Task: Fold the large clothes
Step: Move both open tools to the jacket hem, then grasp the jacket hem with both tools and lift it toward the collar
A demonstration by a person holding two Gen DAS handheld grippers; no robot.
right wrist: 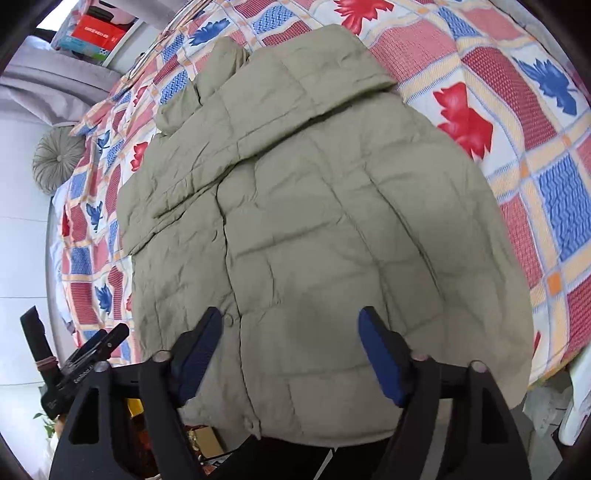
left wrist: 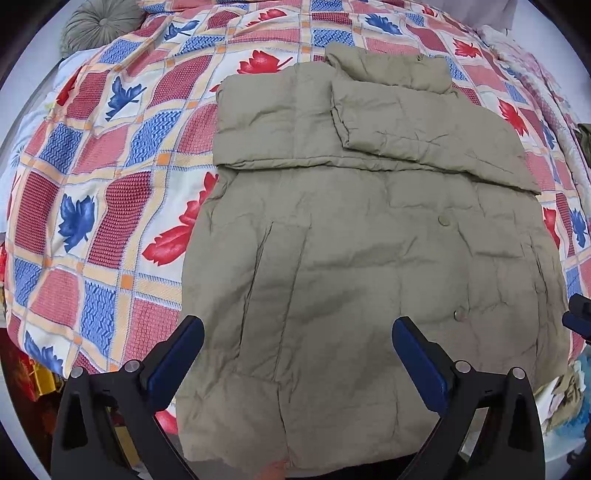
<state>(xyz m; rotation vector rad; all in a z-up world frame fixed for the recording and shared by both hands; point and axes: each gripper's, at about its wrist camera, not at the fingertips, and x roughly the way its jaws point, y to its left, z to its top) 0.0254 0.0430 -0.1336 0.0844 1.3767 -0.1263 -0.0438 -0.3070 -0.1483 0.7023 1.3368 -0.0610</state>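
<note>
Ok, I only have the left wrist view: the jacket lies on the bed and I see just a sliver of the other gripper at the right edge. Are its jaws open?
Observer: Yes. In the right wrist view the right gripper has its jaws apart above the jacket, with nothing between them.
Operator: My view gets crushed at the jacket's lower right corner. Is that corner on the bed?
Observer: It is. The corner lies on the bedspread, and patterned cloth shows beyond it.
Operator: Anything past the bed that I miss?
Observer: A red box sits on a shelf at the top left, beyond the round cushion.
</note>
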